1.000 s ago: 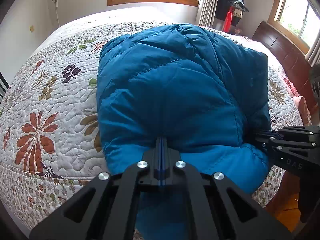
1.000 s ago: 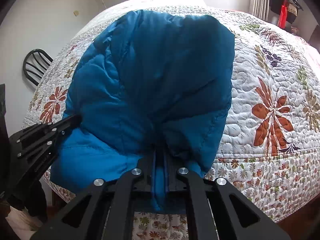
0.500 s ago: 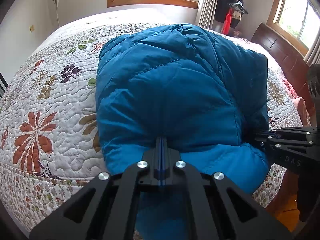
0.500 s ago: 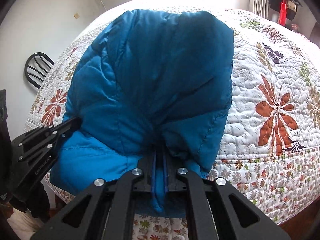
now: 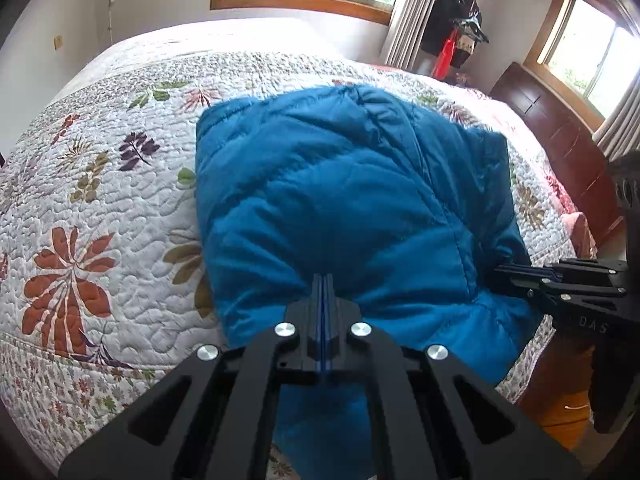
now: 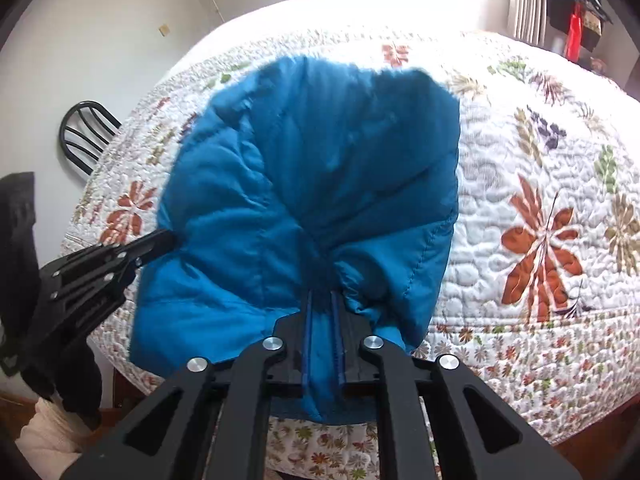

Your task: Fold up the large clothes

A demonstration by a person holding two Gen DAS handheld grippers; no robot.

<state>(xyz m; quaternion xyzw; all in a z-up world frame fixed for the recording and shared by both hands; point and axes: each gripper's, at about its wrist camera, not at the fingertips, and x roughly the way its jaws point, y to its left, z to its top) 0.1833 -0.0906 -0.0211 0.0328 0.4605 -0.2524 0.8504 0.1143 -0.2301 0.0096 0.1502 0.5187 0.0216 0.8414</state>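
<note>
On the left, the left hand-held gripper (image 5: 323, 280) is shut tight on the near edge of the big blue puffy jacket (image 5: 340, 200), which lies on the flowery bed (image 5: 100, 200). On the right, the right hand-held gripper (image 6: 323, 300) has just been opening a little, with a bunch of the jacket between its jaws. The jacket looks soft, light and slippery, so its thick edge seems best to hold.

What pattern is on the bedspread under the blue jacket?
White quilted bedspread with rust, green and purple leaf-and-flower prints, clearest in the right wrist view.
</note>
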